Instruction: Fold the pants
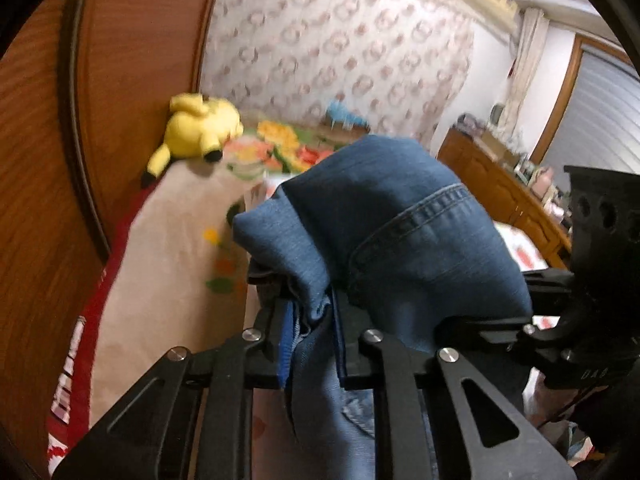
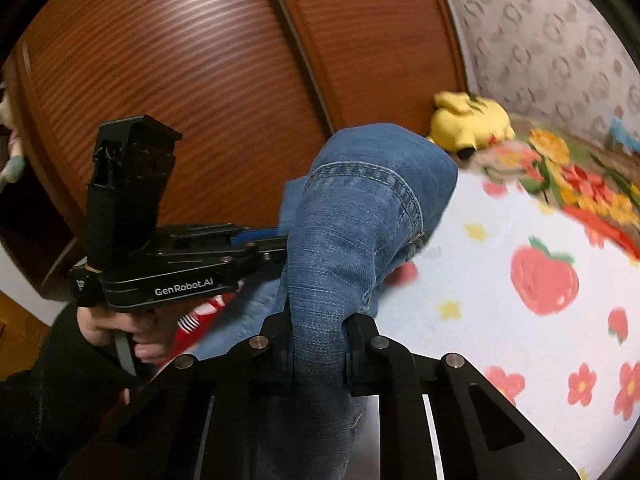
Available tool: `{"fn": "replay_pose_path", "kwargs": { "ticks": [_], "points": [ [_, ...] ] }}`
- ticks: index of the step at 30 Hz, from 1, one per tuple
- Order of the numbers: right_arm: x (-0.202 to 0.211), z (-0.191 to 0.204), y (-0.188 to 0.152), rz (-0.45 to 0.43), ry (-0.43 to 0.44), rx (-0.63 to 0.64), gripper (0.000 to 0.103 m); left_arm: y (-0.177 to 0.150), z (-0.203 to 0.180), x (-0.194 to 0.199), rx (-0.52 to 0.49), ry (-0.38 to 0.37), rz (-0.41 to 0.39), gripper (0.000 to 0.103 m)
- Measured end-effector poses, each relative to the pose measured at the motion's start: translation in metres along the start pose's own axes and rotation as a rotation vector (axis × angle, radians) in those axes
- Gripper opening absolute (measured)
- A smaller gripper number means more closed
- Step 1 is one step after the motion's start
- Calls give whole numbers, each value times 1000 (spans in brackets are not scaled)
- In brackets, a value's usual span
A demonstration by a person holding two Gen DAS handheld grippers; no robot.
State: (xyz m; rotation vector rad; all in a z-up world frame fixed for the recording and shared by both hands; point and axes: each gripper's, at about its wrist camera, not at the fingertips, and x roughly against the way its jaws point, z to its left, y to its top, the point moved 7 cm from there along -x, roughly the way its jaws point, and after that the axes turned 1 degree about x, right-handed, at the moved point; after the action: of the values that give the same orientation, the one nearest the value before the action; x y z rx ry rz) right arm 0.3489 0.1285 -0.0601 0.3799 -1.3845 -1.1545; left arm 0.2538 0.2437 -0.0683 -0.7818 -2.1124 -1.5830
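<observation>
Left wrist view
- Left gripper (image 1: 310,320): the jaws were found clamped together on a bunched fold of the jeans (image 1: 384,224); denim was seen pinched between the pads and hanging below them.
- Jeans, position: the cloth was held raised above the bed (image 1: 160,248), draped over the gripper front, with a stitched seam curving across the top.
- Right gripper, as seen from here: part of its black body (image 1: 600,216) was noted at the right edge; its jaws were hidden by denim.
- Surroundings: a yellow plush toy (image 1: 200,128) was noted at the far end of the bed, against the wooden wardrobe (image 1: 132,60). Blur was noted across the background.

Right wrist view
- Right gripper (image 2: 318,344): the jaws were found closed on a thick roll of denim; cloth filled the gap between the pads.
- Jeans (image 2: 360,200), position: lifted off the fruit-print blanket (image 2: 480,320), rising as a hump ahead of the fingers.
- Left gripper (image 2: 256,240): seen beside, gripped by a person's hand (image 2: 120,332), its tip buried in the same cloth.

Progress
- Done: both grasps were judged to be secured and the garment lifted.
- Left: no finished fold was visible; the carry-over, the laying flat and any further folds were judged outstanding.
- Layout of the legs: could not be told, as most of the garment was out of view.
</observation>
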Motion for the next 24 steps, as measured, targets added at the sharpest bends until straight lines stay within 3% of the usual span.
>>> {"fn": "replay_pose_path", "kwargs": {
  "ticks": [6, 12, 16, 20, 24],
  "points": [
    [20, 30, 44, -79, 49, 86, 16, 47, 2, 55, 0, 11, -136, 17],
    [21, 23, 76, -137, 75, 89, 16, 93, 10, 68, -21, 46, -188, 17],
    [13, -11, 84, -152, 71, 28, 16, 118, 9, 43, -42, 59, -169, 17],
    [-11, -61, 80, -121, 33, -52, 16, 132, 10, -15, -62, 71, -98, 17],
    [-31, -118, 64, -83, -2, -143, 17, 126, 10, -75, -67, 71, -18, 17]
  ]
}}
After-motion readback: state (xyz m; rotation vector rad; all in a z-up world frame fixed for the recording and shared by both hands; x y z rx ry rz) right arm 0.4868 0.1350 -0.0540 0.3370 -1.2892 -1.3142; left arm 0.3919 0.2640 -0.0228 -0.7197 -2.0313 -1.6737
